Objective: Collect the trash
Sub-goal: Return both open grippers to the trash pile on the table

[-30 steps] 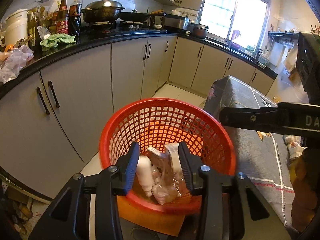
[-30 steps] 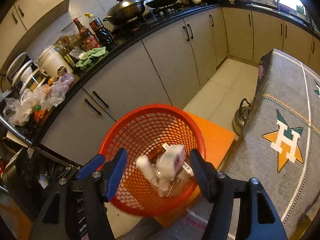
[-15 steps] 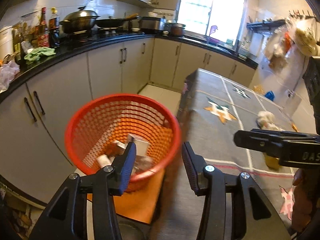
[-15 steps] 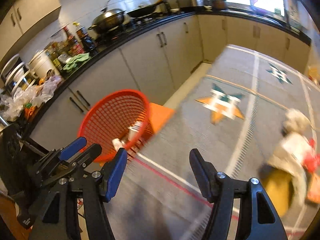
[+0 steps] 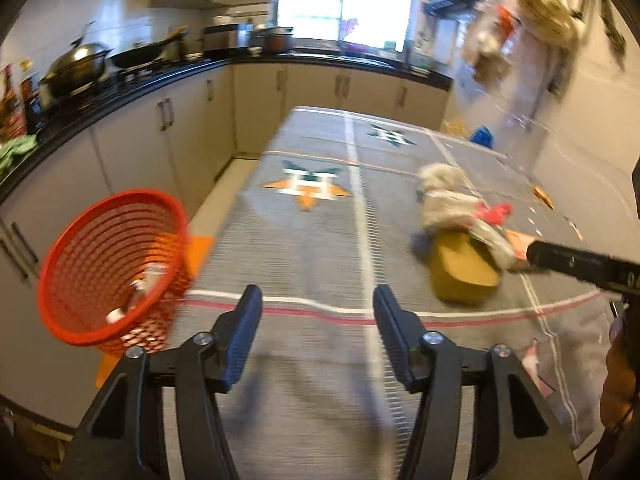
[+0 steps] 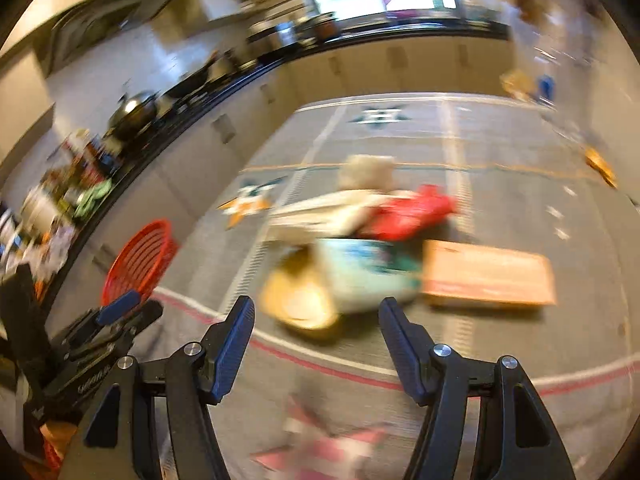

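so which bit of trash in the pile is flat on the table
The orange box, at the pile's right edge. It lies flat on the cloth, while the red wrapper and the other pieces are heaped together.

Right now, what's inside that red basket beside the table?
Through the rim of the red basket a few pale pieces of trash lie at the bottom, one white and bottle-like. Blur hides what they are, and the near wall covers the rest.

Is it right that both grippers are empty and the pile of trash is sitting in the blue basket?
Not quite. The pile of trash sits on the grey tablecloth, and the basket is red, as both wrist views show. Left gripper and right gripper are empty.
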{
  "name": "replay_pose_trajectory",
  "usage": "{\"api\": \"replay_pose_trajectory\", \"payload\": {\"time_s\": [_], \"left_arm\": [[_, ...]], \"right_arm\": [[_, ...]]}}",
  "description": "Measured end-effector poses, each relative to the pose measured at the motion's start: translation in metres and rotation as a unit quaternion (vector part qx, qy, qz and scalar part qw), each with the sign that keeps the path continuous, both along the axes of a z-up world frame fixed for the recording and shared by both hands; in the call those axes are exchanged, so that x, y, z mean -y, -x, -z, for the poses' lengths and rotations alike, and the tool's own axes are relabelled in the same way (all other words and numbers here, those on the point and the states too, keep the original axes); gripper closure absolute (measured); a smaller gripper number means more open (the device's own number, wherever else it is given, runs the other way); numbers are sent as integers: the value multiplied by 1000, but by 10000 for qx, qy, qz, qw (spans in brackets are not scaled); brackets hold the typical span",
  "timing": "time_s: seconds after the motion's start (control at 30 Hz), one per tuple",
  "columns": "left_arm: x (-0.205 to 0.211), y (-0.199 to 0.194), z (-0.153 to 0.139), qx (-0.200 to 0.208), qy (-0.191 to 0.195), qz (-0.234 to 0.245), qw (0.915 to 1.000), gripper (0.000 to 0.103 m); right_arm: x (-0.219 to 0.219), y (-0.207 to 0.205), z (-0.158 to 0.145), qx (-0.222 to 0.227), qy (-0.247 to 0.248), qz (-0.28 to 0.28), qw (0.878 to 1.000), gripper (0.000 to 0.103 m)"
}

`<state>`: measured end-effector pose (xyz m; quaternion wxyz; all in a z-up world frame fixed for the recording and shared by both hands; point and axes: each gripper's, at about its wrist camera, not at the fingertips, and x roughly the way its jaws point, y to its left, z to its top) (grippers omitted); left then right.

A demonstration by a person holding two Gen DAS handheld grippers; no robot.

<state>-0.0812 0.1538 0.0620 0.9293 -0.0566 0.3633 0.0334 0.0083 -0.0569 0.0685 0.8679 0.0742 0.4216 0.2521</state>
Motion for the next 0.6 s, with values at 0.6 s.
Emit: {"api": "replay_pose_trajectory", "payload": {"time_s": [0.6], "left_arm": [[119, -70, 30, -551, -681, 708, 9936, 21]], "right_arm": [[86, -1, 12, -52, -447, 603, 9972, 34]]}}
